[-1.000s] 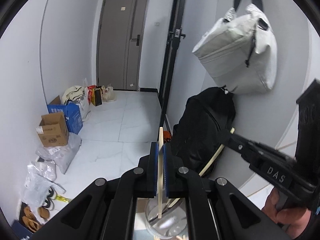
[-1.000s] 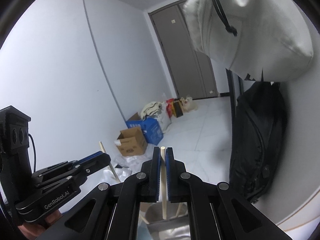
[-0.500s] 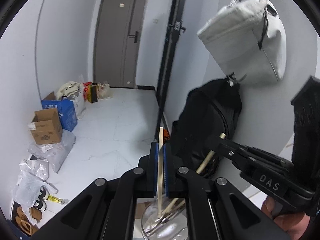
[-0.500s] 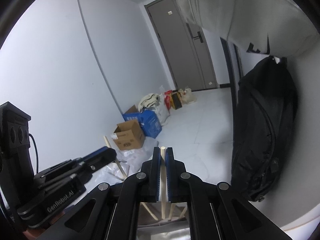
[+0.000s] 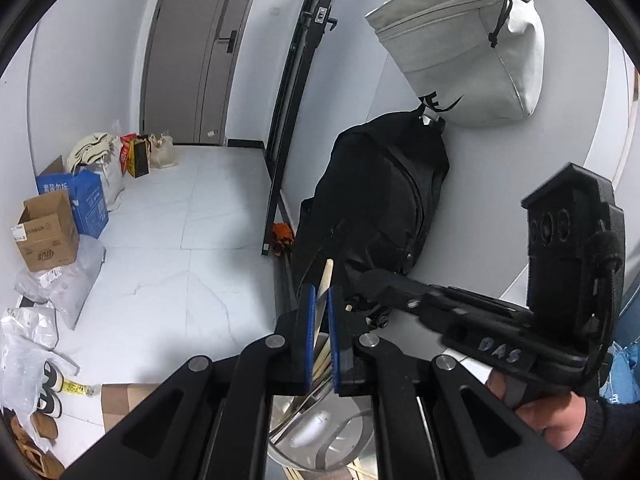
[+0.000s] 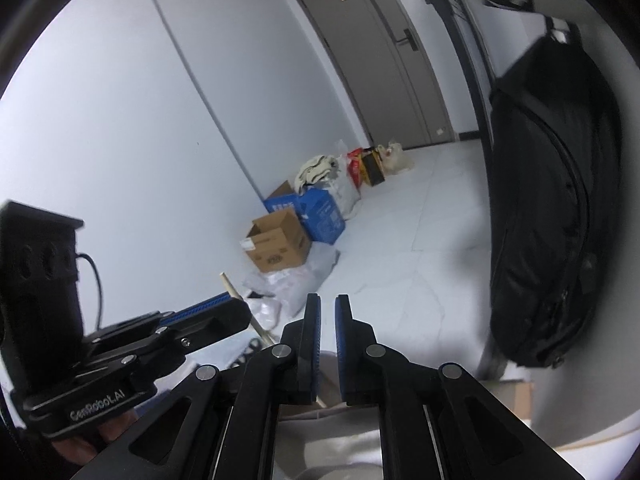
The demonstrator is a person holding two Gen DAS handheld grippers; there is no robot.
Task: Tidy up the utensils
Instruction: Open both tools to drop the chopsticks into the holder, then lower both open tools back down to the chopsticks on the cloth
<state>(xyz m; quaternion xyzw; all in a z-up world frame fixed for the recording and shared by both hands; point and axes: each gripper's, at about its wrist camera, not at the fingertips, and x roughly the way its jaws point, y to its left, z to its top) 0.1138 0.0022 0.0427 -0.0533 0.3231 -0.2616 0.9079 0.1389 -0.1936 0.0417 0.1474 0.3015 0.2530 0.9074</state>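
My left gripper is shut on a pale wooden chopstick that stands between the blue pads and reaches down into a clear glass holder with other sticks in it. The same chopstick shows in the right wrist view, sticking out of the left gripper. My right gripper is slightly open with nothing between its pads. It also shows in the left wrist view, at the right of the holder, tip near the sticks.
A black backpack and a grey bag hang on the wall at the right. Cardboard and blue boxes, plastic bags and shoes lie along the left wall. A dark door is at the far end.
My right gripper has let go of its chopstick and opened a little; the stick is gone from its pads. Both grippers have tilted downward over the holder. The left still holds its chopstick.
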